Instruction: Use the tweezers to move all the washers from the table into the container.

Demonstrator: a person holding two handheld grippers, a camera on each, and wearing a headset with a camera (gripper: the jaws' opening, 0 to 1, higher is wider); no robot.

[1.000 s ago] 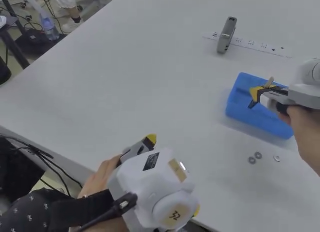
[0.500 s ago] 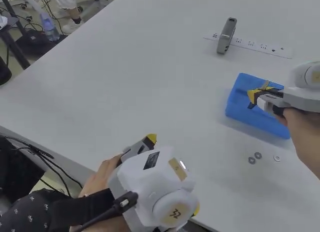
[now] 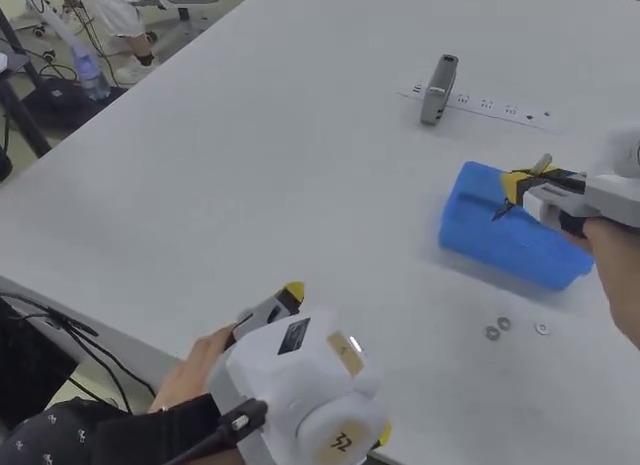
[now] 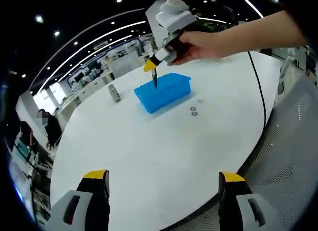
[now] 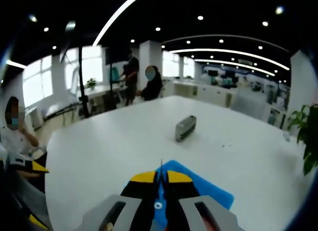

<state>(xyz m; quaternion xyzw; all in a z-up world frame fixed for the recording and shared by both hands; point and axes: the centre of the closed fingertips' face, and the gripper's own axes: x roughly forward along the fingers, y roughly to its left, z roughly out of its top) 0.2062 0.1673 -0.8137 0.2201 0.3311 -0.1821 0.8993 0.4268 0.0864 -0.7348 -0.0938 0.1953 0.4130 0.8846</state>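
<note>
Blue plastic container: sits on the white table, right of centre; it lies where it did a second ago, and the apparent shift is the head camera's.
Right gripper: jaws pinched shut on the tweezers; it has stayed above the container through the last second, with only a slight change of tilt.
Tweezers: point down from the yellow jaw tips toward the container's open top in the left gripper view.
Washers: three on the table just in front of the container, two close together and one a little apart; same count and layout as a second ago.
Left gripper: jaws spread wide, nothing between them, held low at the near table edge, well apart from the work.
Meaning for the task: likely a drop-off over the container; at least three washers are left to fetch.
Hidden: the container's inside, so any washers already in it cannot be counted.
Hard to make out: whether the tweezer tips hold a washer; whether they are above the rim or inside it; a small ring low between the jaws in the right gripper view, washer or tool part unclear.
Cut off: the right gripper's body at the head view's right edge.
Background: power strip with a grey block on it, far side of the table.
</note>
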